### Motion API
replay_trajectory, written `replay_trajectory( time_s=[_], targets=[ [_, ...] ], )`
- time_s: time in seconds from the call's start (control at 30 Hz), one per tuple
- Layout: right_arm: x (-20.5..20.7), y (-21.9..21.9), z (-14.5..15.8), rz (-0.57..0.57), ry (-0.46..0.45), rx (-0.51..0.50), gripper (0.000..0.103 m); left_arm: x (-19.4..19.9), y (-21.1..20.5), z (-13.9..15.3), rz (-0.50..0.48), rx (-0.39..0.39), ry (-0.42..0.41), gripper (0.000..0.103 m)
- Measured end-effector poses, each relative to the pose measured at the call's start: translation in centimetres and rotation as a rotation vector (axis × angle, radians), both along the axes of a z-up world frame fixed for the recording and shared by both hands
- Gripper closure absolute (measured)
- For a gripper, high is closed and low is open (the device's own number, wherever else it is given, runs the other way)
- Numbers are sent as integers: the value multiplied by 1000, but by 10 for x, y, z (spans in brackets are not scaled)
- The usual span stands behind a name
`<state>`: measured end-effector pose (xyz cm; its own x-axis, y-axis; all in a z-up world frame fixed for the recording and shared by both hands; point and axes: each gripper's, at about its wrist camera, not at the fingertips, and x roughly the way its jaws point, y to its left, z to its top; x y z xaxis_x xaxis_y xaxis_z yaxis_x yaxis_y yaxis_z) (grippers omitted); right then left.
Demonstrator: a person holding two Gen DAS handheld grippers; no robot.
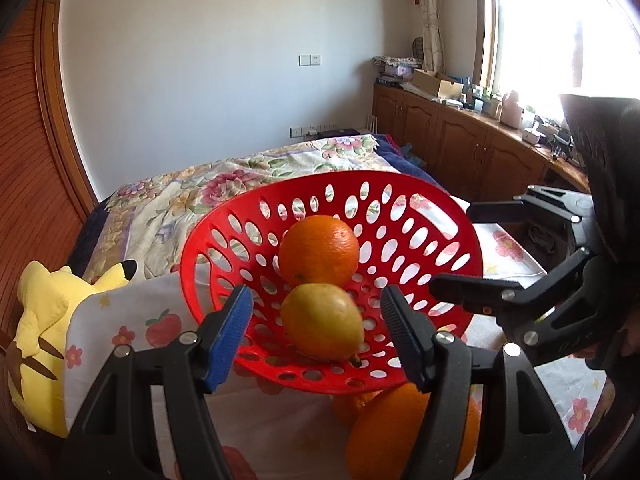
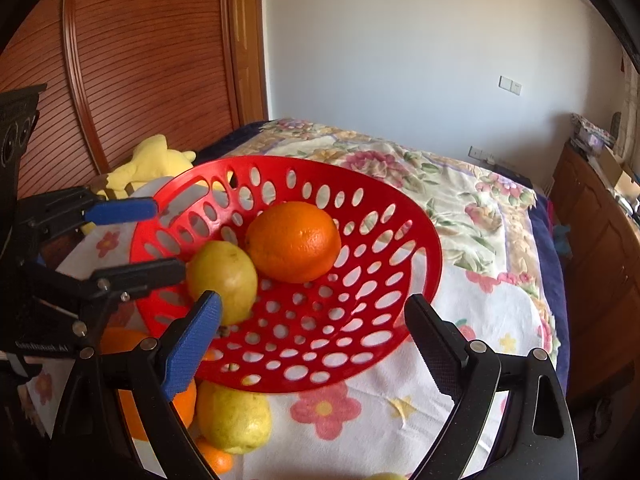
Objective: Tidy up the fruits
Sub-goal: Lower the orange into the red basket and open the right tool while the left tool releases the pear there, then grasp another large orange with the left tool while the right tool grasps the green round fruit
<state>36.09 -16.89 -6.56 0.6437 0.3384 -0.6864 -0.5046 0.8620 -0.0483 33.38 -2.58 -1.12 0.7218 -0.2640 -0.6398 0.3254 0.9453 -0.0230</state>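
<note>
Below the right gripper's jaws, a small orange [image 2: 216,458] runs off the bottom edge. The big orange [image 1: 400,432] under the left jaws hides behind a finger. Windowsill clutter [image 1: 500,108] is too small to identify.

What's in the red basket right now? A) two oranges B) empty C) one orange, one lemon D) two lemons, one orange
C: the red basket holds one orange and one lemon; the other fruit lies on the sheet outside its rim.

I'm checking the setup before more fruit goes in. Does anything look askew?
Yes: the red basket sits tilted, its near rim propped on loose fruit, a lemon and an orange. It might slide.
</note>
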Motion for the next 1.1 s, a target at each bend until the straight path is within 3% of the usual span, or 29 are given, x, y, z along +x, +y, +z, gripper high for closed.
replay_trajectory(
  time_s=[0.37, 0.57, 1.1],
  targets=[
    [-53, -21, 4, -36, -50, 74, 8, -57, 12, 2, 0, -65, -59, 32],
    [-78, -32, -8, -69, -49, 108, 8, -82, 12, -5, -15, -112, -66, 29],
    [-114, -65, -30, -180, -88, 81, 8, -96, -7, -28, 21, -108, -48, 25]
  ],
)
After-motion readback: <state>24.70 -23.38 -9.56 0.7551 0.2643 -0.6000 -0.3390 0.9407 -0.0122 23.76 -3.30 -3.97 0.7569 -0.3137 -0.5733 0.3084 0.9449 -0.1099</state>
